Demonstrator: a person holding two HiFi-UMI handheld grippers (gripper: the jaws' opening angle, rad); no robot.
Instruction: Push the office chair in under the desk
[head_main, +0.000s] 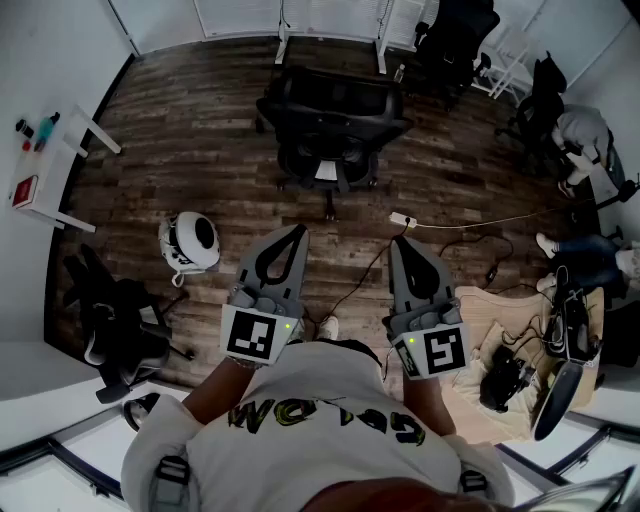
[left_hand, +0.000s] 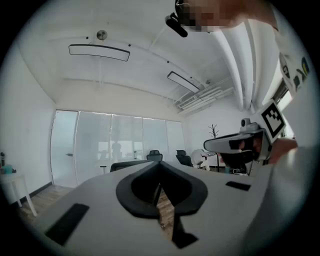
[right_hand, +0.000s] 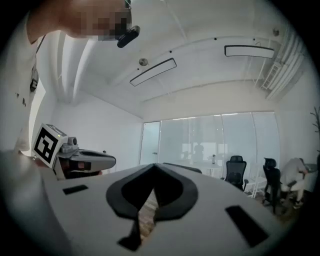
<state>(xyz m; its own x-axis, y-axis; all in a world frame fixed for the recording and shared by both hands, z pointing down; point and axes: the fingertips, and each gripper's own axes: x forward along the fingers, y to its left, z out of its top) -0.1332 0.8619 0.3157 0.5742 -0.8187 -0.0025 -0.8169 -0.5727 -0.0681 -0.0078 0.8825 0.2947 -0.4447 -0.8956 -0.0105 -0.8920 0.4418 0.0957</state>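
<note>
The black office chair (head_main: 335, 125) stands on the wood floor a short way ahead of me, with its back toward me. Beyond it are the white legs of the desk (head_main: 283, 40). My left gripper (head_main: 297, 232) and right gripper (head_main: 398, 243) are side by side in front of my chest, pointing at the chair and well short of it. Both are shut with nothing between the jaws. In the left gripper view the left gripper (left_hand: 159, 164) has its jaws together, with the chair's dark back (left_hand: 127, 164) just above them. The right gripper (right_hand: 152, 165) looks the same in the right gripper view.
A white helmet (head_main: 190, 242) lies on the floor at my left, near a second black chair (head_main: 120, 320). A white side table (head_main: 45, 160) stands far left. A power strip (head_main: 402, 218) with cables lies ahead on the right. Bags and gear (head_main: 510, 375) crowd the right, more chairs (head_main: 455, 45) beyond.
</note>
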